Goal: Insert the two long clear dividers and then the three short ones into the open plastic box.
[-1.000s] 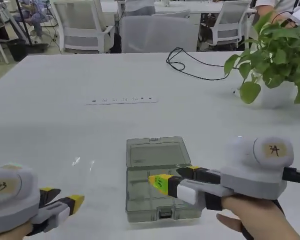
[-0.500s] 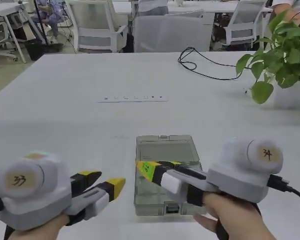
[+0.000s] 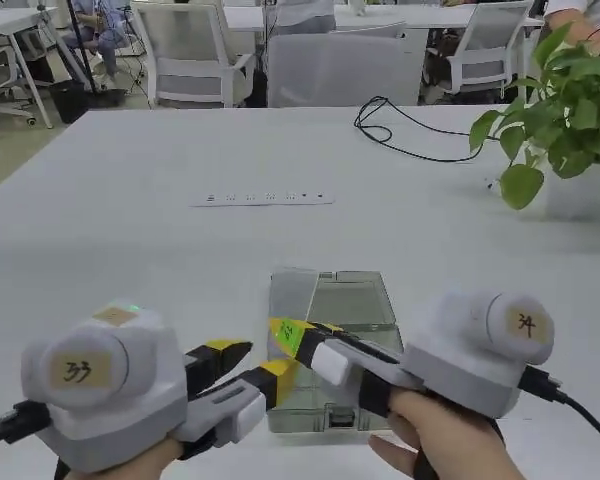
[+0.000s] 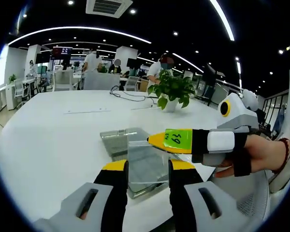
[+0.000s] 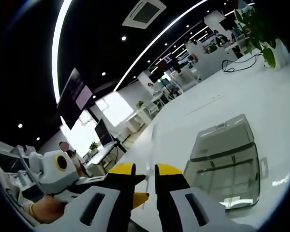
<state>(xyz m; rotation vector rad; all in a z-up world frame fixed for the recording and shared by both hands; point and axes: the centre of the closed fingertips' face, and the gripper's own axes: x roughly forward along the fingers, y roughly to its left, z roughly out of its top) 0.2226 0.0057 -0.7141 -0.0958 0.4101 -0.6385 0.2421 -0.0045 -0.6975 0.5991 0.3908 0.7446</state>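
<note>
The clear plastic box (image 3: 352, 300) lies open on the white table, its lid folded back toward the far side. My right gripper (image 3: 296, 332) hovers over the box's near-left corner, shut on a clear divider (image 3: 292, 296) that stands upright from its tip. My left gripper (image 3: 256, 358) comes in from the left, open, right beside the right one's tip. In the left gripper view the divider (image 4: 147, 162) hangs between my open left jaws, pinched at its top by the right gripper (image 4: 160, 140). The right gripper view looks past the right gripper (image 5: 145, 170) to the box (image 5: 227, 159).
A potted green plant (image 3: 560, 110) stands at the table's far right with a black cable (image 3: 400, 125) looped beside it. A flat white strip (image 3: 263, 198) lies at mid-table. Office chairs (image 3: 190, 50) line the far edge. People sit at desks in the background.
My left gripper has come up from the lower left toward the right gripper. The right gripper has shifted left over the box's corner, and the clear divider now stands at its tip.
</note>
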